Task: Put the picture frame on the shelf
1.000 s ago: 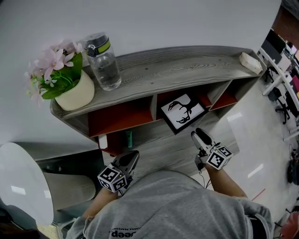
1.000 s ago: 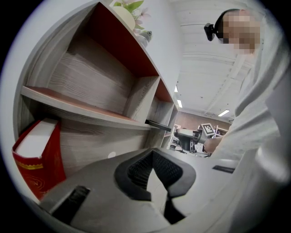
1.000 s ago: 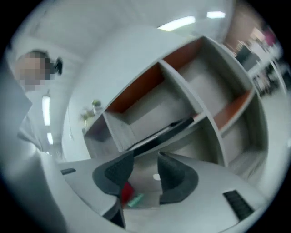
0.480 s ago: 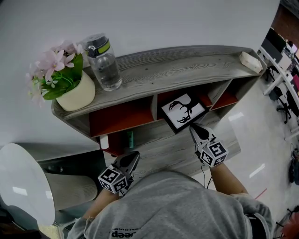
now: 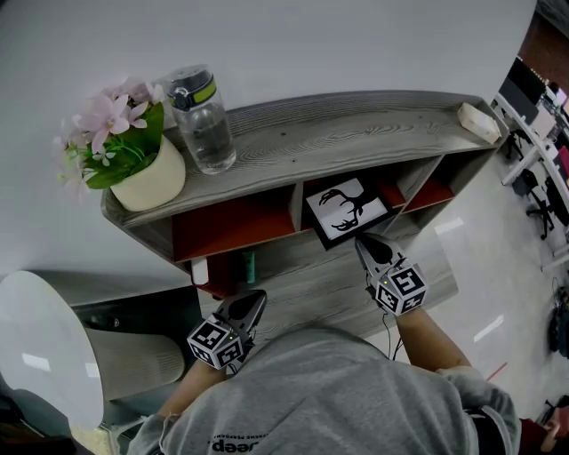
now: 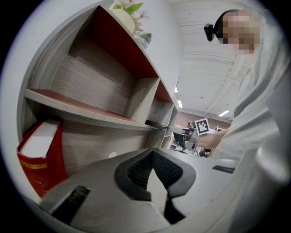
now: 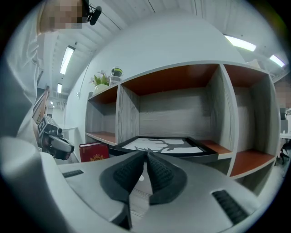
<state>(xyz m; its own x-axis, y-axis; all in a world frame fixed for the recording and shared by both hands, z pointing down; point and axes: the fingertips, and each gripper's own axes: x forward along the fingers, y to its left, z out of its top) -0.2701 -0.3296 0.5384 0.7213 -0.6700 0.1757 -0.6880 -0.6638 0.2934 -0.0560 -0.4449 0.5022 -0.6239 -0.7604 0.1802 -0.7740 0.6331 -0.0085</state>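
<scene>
Picture frame [image 5: 347,211]: laid flat in the shelf's [image 5: 356,133] middle compartment, near edge jutting out.
Right tongs [image 5: 362,242]: just closed together, nothing clamped, tips at the frame's near edge.
Left tongs [image 5: 255,297]: together, nothing clamped.
Red book [image 6: 40,159]: stood beneath the left compartment.

The shelf unit [image 5: 356,133] is looked down on steeply in the head view, from above its front, with the wearer's torso filling 6 o'clock. The left gripper view is set low and close by the unit's left end and aimed along its front, so the right gripper [image 6: 175,132] is caught at 3 o'clock. The right gripper view is aimed level into the compartments, with the picture frame [image 7: 159,144] just beyond its jaws. A red book [image 6: 41,154] and the potted plant [image 6: 129,8] are shared by both gripper views.
</scene>
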